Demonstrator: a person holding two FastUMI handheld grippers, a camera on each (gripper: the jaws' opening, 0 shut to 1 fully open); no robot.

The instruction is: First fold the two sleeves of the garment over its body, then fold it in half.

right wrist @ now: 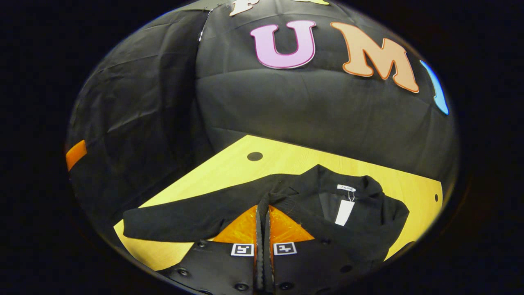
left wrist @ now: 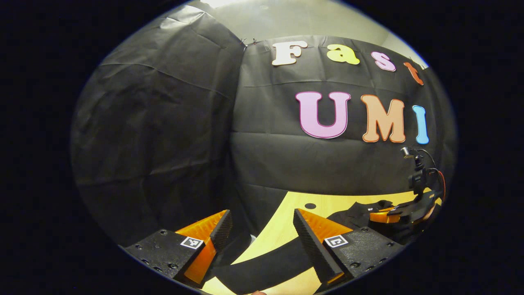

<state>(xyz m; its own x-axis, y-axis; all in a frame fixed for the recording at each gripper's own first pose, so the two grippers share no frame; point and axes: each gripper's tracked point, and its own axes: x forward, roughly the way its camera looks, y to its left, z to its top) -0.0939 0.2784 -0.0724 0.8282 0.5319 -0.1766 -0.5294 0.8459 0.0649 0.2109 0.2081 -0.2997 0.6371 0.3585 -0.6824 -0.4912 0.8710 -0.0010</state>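
The black long-sleeved garment point(right wrist: 327, 213) lay flat on the pale wooden table point(right wrist: 286, 162), collar toward the booth wall, one sleeve point(right wrist: 192, 215) stretched out sideways and not yet folded. The right gripper point(right wrist: 263, 213) hovered over the shoulder seam with its fingers pressed together, apparently on nothing. The left gripper point(left wrist: 262, 229) hung above that sleeve, fingers wide apart. A likely risk: a shallow pinch on thin cloth would slip, or drag the body askew

Bare table point(right wrist: 229, 168) left of the garment point(right wrist: 311, 196) gives you room — booth wall point(right wrist: 311, 110) blocks just behind.
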